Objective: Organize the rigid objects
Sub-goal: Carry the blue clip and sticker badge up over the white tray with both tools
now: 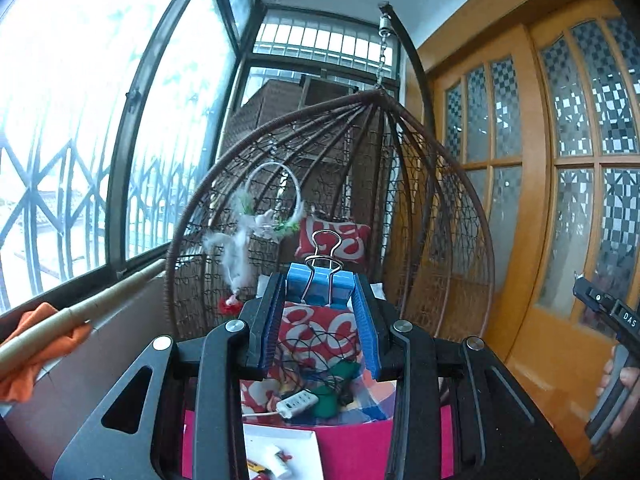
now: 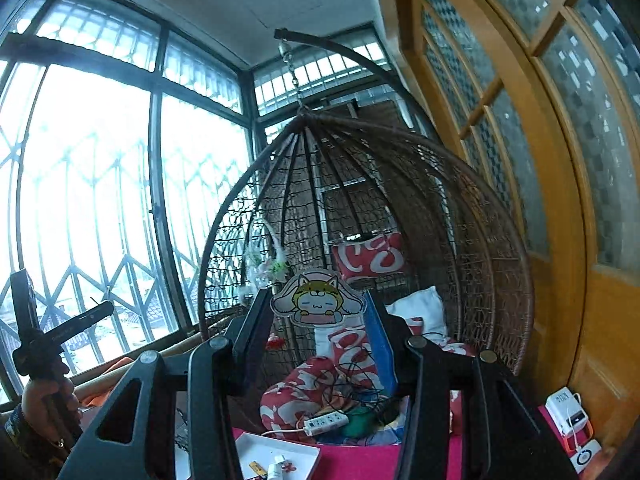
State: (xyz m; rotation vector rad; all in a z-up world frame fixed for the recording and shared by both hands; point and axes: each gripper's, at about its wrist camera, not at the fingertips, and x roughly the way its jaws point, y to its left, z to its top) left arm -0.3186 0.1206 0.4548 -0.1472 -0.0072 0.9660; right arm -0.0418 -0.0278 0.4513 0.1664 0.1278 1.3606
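Observation:
In the left wrist view my left gripper [image 1: 320, 286] is shut on a blue binder clip [image 1: 320, 284] with silver wire handles, held up level at the fingertips. In the right wrist view my right gripper [image 2: 318, 300] is shut on a flat cartoon-animal plaque [image 2: 316, 298], white with a yellow hood. Below both, a white tray [image 2: 256, 446] lies on a pink surface [image 2: 360, 462] with several small items in it. The other gripper shows at each view's edge, held by a hand [image 2: 44, 398].
A hanging wicker egg chair [image 1: 400, 184] fills the space ahead, with red-and-white cushions [image 2: 370, 258], a white power strip [image 2: 326, 422] and tangled cables on its seat. Barred windows stand at the left, wooden glass doors [image 1: 560, 160] at the right. A white device [image 2: 568, 412] sits low right.

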